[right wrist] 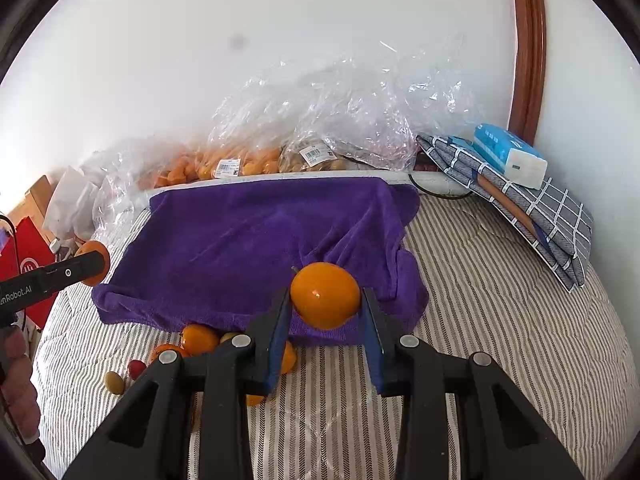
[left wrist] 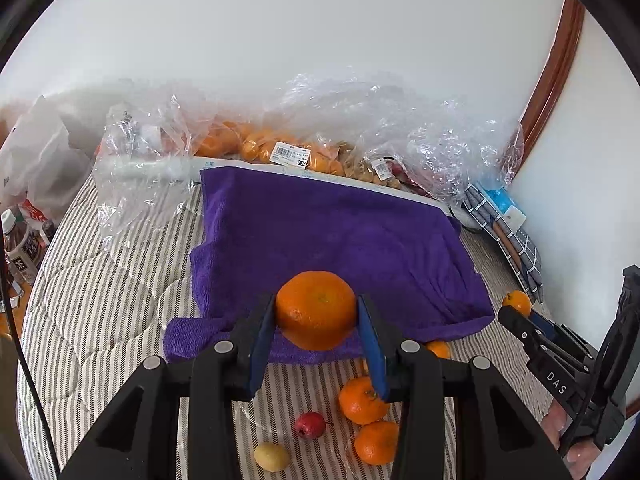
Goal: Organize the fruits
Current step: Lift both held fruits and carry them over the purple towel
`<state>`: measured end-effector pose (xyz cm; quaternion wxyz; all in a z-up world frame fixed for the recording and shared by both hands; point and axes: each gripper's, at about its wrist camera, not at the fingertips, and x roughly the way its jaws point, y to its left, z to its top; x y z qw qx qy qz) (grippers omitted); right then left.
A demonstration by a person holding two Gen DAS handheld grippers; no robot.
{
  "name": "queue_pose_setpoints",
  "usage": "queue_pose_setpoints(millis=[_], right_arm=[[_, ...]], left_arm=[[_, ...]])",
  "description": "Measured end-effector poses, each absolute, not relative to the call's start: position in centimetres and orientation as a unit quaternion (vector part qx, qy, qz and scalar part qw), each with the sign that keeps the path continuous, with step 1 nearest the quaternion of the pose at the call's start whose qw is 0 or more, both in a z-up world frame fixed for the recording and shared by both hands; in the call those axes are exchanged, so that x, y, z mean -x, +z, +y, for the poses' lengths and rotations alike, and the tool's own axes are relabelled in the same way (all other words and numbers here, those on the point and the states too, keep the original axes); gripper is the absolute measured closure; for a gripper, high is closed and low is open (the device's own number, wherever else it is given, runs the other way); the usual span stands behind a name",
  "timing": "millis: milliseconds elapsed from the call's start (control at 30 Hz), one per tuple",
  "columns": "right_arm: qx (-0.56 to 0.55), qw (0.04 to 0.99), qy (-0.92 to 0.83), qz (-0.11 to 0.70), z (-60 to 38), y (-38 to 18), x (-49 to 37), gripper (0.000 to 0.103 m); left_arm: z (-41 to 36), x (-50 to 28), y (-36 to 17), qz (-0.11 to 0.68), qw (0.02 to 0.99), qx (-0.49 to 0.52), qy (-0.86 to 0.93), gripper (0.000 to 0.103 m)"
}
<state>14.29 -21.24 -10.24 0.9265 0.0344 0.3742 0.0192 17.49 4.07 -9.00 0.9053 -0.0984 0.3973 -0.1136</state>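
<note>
Fruit lies loose on a striped quilt (left wrist: 100,320) in the near foreground: in the left wrist view, a pale yellow fruit (left wrist: 272,457), a small red fruit (left wrist: 310,425) and two mandarins (left wrist: 362,400) sit close together below the left gripper (left wrist: 316,316). The same cluster shows at lower left in the right wrist view, partly hidden behind the right gripper (right wrist: 325,300).

Left gripper: its blue-padded fingers (left wrist: 262,340) are closed on a large mandarin (left wrist: 316,310), one pad pressing each side; the fruit is held clear of the quilt, in front of the near edge of a purple towel (left wrist: 340,224).

Right gripper: its fingers (right wrist: 370,344) clamp a smooth orange fruit (right wrist: 325,295) the same way, also above the towel's near edge. A short stem shows at the fruit's upper left.

Each gripper appears at the edge of the other's view, with the person's fingers wrapped around the handle.

Middle ground: the purple towel is spread over the quilt, rumpled along its near and right edges, with nothing resting on it.

Background: crumpled clear plastic bags (right wrist: 340,120) lie along the white wall (left wrist: 320,20); bagged oranges (left wrist: 256,142) with price labels rest behind the towel. At right, a tissue pack (right wrist: 510,156) sits on folded checked cloth (right wrist: 540,216). Bottles (left wrist: 22,248) stand at far left, beside the bed.
</note>
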Motion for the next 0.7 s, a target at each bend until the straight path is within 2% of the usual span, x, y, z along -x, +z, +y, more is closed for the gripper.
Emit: queue_pose_setpoints(millis=[700], right_arm=[[-0.042, 0.925, 0.019, 0.376, -22.2, -11.2, -21.1, 0.069]], left_arm=[[2.2, -23.8, -10.3, 0.409, 0.901, 0.091, -0.109, 0.064]])
